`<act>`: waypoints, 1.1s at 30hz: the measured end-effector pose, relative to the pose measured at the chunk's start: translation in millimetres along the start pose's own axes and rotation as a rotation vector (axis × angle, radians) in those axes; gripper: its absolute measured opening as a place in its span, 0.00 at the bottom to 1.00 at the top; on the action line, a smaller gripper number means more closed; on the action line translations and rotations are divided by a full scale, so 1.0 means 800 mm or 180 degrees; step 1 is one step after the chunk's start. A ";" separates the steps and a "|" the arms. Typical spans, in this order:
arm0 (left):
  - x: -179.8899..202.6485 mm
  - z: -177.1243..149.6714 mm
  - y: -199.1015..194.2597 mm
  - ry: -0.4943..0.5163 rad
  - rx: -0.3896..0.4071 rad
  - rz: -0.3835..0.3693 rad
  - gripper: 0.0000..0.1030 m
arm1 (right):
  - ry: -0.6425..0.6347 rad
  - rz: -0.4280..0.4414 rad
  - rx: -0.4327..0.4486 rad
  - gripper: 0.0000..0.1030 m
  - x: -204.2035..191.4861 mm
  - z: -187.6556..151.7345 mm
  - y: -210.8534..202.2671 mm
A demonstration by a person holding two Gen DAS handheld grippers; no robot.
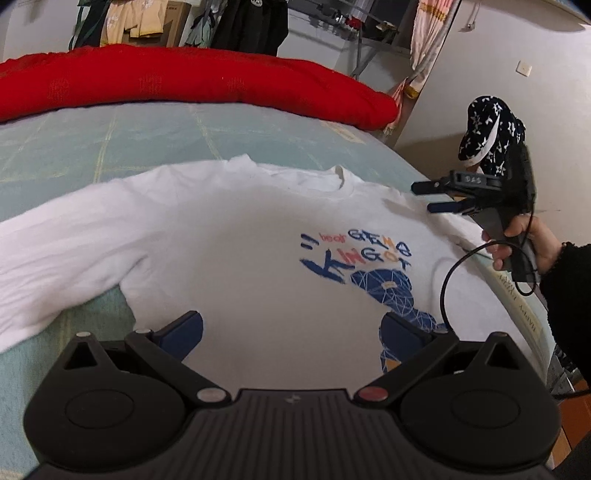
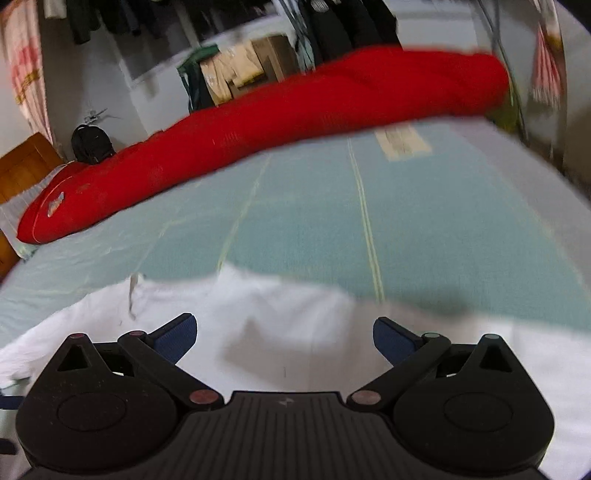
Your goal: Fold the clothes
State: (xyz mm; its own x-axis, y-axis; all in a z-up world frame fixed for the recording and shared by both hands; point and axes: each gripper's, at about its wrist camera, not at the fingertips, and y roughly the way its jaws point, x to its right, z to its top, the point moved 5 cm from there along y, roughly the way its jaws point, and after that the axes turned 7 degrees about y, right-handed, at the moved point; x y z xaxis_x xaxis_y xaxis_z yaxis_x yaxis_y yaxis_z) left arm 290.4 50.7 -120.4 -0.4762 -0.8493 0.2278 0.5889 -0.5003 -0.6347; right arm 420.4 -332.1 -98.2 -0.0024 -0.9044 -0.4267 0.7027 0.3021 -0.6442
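Observation:
A white long-sleeved shirt (image 1: 236,243) with a blue bear print and coloured letters lies flat, front up, on a pale green bedsheet (image 1: 110,144). Its collar points away and one sleeve stretches off to the left. My left gripper (image 1: 291,332) hovers open over the shirt's lower body, nothing between its blue pads. My right gripper (image 1: 424,197), held by a hand, stands open just above the shirt's right shoulder. In the right wrist view, the right gripper (image 2: 284,338) is open over white cloth (image 2: 295,325), with the collar (image 2: 133,291) to its left.
A long red quilt roll (image 1: 177,85) lies across the far side of the bed. The bed's right edge (image 1: 517,306) drops to the floor beside the person's dark sleeve (image 1: 569,295). Hanging clothes (image 1: 251,22), boxes and a curtain (image 1: 428,44) stand behind.

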 end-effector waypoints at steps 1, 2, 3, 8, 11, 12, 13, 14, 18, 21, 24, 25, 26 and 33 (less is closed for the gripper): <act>0.000 -0.002 0.001 -0.0024 -0.0032 0.0003 0.99 | 0.0051 -0.0040 -0.0059 1.00 0.007 -0.004 0.007; 0.000 -0.004 0.002 -0.0047 -0.0063 0.0007 0.99 | 0.0079 -0.0108 -0.0088 1.00 0.014 -0.006 0.018; -0.001 -0.006 0.003 -0.0071 -0.0095 0.0010 0.99 | 0.0061 -0.0173 -0.0057 1.00 0.018 -0.002 0.026; -0.005 -0.006 -0.027 -0.0108 -0.0078 0.0205 0.99 | 0.0029 -0.0492 0.0134 1.00 0.018 0.026 0.030; 0.000 -0.008 -0.056 -0.0039 -0.0024 0.0255 0.99 | -0.0253 -0.0318 0.0104 1.00 -0.016 0.015 -0.016; 0.004 -0.011 -0.065 -0.0016 -0.0028 0.0289 0.99 | -0.0379 -0.0268 0.0073 1.00 -0.028 0.005 -0.033; 0.006 -0.013 -0.070 0.0012 -0.0040 0.0300 0.99 | -0.0489 -0.0244 0.0034 1.00 -0.038 -0.008 -0.048; 0.012 -0.016 -0.077 0.0052 -0.0058 0.0301 0.99 | -0.0600 -0.0221 -0.0004 1.00 -0.048 -0.021 -0.063; 0.048 -0.040 -0.096 0.0272 -0.0138 0.0253 0.99 | -0.0956 -0.0098 -0.0163 1.00 -0.080 -0.084 -0.115; 0.083 -0.061 -0.100 0.0487 -0.0217 0.0196 0.99 | -0.1198 -0.0068 -0.0250 1.00 -0.098 -0.141 -0.141; 0.119 -0.086 -0.099 0.0756 -0.0323 0.0171 0.99 | -0.1527 -0.0086 -0.0273 1.00 -0.119 -0.194 -0.158; 0.128 -0.095 -0.098 0.0836 -0.0359 0.0167 0.99 | -0.1631 -0.0056 -0.0284 1.00 -0.128 -0.211 -0.164; 0.137 -0.104 -0.098 0.0916 -0.0396 0.0163 0.99 | -0.1727 -0.0020 -0.0287 1.00 -0.136 -0.226 -0.169; 0.148 -0.163 -0.099 0.1186 -0.0613 0.0375 0.99 | -0.2005 0.0149 -0.0429 1.00 -0.160 -0.297 -0.190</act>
State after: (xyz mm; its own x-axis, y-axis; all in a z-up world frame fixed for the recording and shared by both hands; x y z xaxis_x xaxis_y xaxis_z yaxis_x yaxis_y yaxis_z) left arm 102.6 11.8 -139.3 -0.6369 -0.7624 -0.1141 0.5376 -0.3332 -0.7746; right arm 145.0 -190.6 -96.2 0.4731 -0.8806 -0.0284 0.5963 0.3437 -0.7255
